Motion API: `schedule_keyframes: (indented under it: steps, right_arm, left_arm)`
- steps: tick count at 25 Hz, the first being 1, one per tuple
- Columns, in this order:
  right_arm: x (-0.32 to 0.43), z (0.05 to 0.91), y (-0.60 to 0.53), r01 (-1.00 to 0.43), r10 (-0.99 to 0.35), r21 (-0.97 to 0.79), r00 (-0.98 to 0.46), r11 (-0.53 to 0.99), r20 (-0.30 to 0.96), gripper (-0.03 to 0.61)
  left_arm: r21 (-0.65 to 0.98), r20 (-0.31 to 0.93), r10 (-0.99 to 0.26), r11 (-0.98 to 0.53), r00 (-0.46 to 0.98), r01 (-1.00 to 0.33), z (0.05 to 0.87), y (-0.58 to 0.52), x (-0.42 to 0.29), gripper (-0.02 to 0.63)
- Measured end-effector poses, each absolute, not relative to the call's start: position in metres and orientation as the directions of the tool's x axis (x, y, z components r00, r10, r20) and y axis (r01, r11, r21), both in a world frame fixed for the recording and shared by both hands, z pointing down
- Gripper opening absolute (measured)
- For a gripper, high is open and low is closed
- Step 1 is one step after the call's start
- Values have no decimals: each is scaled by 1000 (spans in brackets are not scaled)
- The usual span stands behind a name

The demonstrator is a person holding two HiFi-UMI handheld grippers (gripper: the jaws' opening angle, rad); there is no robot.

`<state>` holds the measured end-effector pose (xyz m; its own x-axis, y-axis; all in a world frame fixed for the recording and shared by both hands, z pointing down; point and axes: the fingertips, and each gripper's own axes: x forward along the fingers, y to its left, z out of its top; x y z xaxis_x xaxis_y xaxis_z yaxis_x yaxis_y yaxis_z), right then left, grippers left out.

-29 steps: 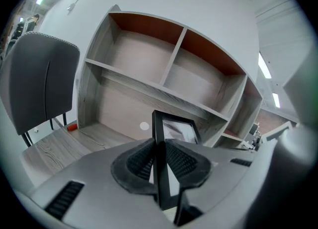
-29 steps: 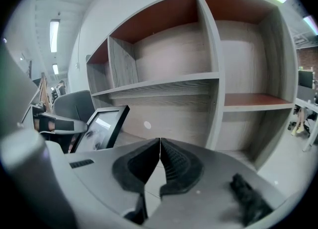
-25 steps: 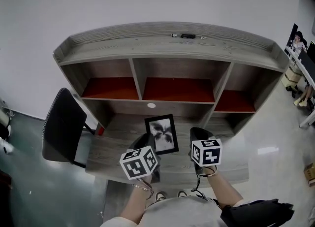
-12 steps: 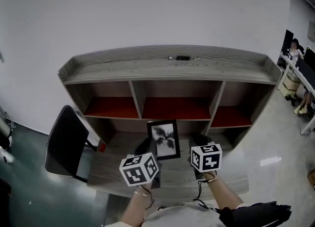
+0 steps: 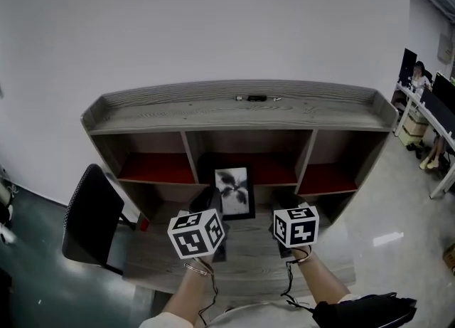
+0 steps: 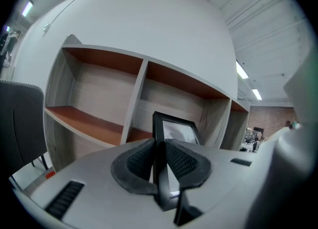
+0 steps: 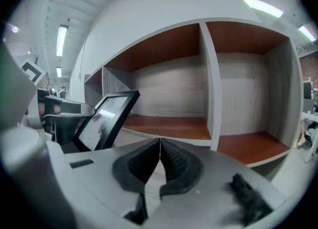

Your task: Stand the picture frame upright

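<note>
Since a second ago we have raised the picture frame (image 5: 234,193) above the worktop (image 5: 250,261), nearly upright. Our left gripper (image 6: 159,147) jaws pinch its edge; our right gripper (image 7: 159,149) jaws are pressed together, empty. Standing it remains.

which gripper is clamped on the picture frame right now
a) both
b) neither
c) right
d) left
D: in the left gripper view, the left gripper has its pads pressed on the black edge of the picture frame. In the right gripper view, the right gripper has its jaws together with nothing between them, and the frame is off to one side.
</note>
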<state>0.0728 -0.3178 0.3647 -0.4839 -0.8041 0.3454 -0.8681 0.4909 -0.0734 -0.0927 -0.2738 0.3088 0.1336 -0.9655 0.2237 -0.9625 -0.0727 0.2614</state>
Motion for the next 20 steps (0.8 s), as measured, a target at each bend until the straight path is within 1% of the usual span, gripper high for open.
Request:
schedule_keyframes:
  steps: [12, 20]
  right_arm:
    - [79, 331, -344, -882, -832, -55, -461, 469, 309, 32]
    - [86, 327, -359, -896, -847, -46, -432, 441, 308, 32]
  left_arm:
    - [251, 155, -977, -102, 144, -963, 277, -313, -92, 77]
    - [221, 135, -982, -98, 130, -970, 265, -337, -97, 77]
